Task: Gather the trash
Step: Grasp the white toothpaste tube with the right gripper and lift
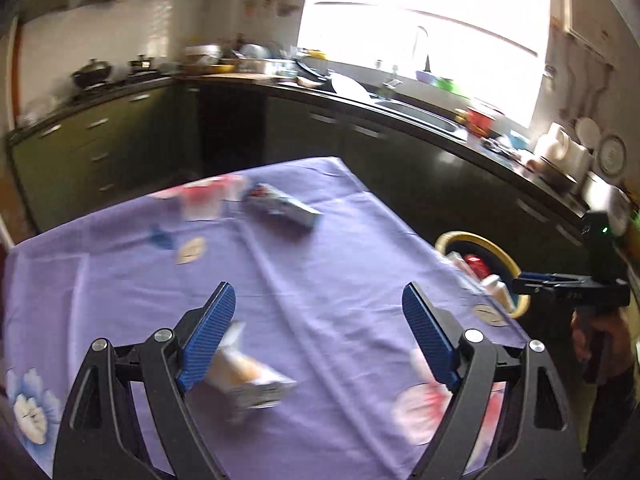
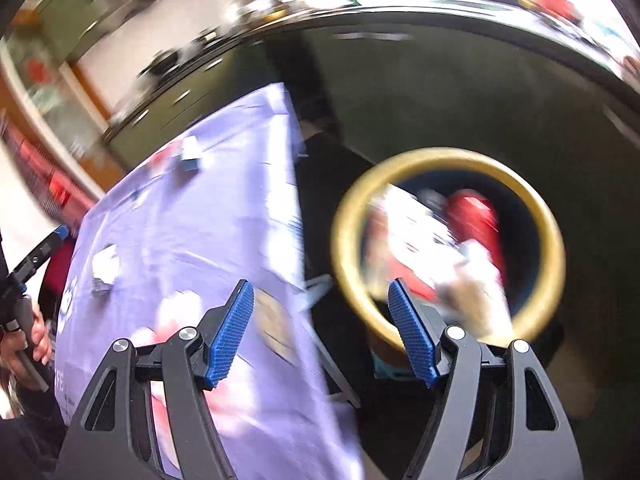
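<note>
Left tool (image 1: 318,334) wide, nothing gripped, above purple-clothed table (image 1: 320,248); small carton (image 1: 250,380) lies just beside its left pad. Second carton (image 1: 284,204) at far end. Right tool (image 2: 320,332) wide, empty, over yellow-rimmed bin (image 2: 448,248) holding trash.

Left gripper (image 1: 316,300) is seen wide open over the purple cloth (image 1: 320,248). A blurred carton (image 1: 256,384) is seen beside the left finger; contact can't be confirmed. Bin (image 1: 480,268) is seen at the counter's right edge.
</note>
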`<state>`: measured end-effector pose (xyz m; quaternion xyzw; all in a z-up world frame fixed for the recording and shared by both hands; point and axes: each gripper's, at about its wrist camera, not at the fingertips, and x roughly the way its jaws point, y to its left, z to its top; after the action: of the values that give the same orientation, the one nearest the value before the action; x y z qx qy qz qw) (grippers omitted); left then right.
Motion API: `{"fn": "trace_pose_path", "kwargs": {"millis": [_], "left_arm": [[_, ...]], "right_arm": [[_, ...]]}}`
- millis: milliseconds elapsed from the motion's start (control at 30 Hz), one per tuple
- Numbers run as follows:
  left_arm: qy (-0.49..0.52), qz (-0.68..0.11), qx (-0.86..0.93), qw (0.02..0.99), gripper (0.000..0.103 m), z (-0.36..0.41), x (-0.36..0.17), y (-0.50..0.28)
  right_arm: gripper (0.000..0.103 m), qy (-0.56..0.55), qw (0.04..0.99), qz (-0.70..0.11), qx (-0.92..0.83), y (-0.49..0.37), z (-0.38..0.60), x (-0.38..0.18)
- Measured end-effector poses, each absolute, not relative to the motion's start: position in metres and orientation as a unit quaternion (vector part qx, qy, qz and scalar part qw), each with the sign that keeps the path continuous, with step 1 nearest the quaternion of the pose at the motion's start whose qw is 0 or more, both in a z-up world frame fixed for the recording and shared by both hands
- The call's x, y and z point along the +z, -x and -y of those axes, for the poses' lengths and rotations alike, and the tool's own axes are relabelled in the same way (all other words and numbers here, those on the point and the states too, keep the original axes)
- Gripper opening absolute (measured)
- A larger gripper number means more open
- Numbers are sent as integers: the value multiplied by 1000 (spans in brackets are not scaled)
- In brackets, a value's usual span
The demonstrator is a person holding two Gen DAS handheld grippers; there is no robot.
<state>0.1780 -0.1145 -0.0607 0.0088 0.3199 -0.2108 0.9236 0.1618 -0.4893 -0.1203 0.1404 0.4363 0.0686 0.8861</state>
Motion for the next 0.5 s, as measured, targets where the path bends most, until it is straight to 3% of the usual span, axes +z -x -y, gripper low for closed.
{"fn": "trace_pose_path", "kwargs": {"millis": [267, 500], "left_arm": [[39, -335, -111, 935, 83, 33, -74, -196], [47, -343, -106, 932, 83, 25, -86, -194]], "right_arm": [[69, -33, 872, -450, 193, -281, 365, -90], [68, 31, 861, -460, 216, -389, 296, -92]]}}
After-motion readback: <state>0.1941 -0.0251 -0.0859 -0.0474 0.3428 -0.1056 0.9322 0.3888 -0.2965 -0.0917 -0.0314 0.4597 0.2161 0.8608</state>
